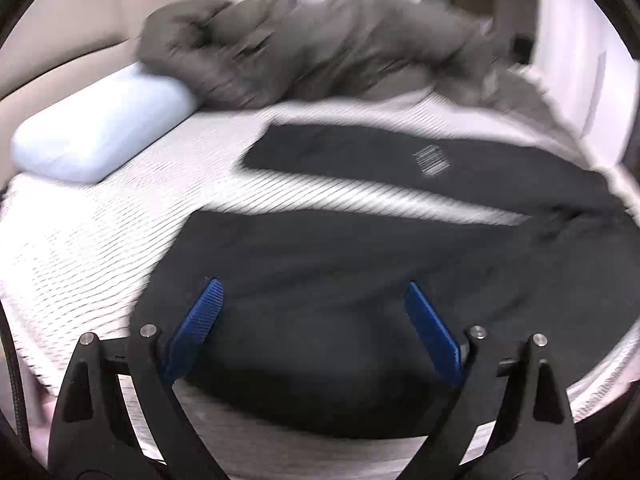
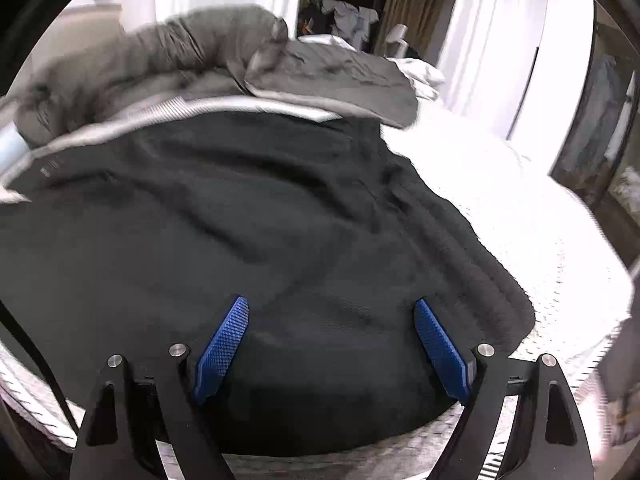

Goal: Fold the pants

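- Left wrist view: the left gripper, black-armed with blue ribbed pads, stands wide apart and empty over the dark, soft fabric pants. The two legs are splayed toward 11 and 1 o'clock on the white ribbed mattress, likely laid flat for folding. A pale blue pillow lies at 10 o'clock, a rumpled grey duvet at 12.
- Right wrist view: the right gripper is likewise spread, holding nothing, above the pants' ribbed waistband at 3 o'clock, probably choosing a hold.
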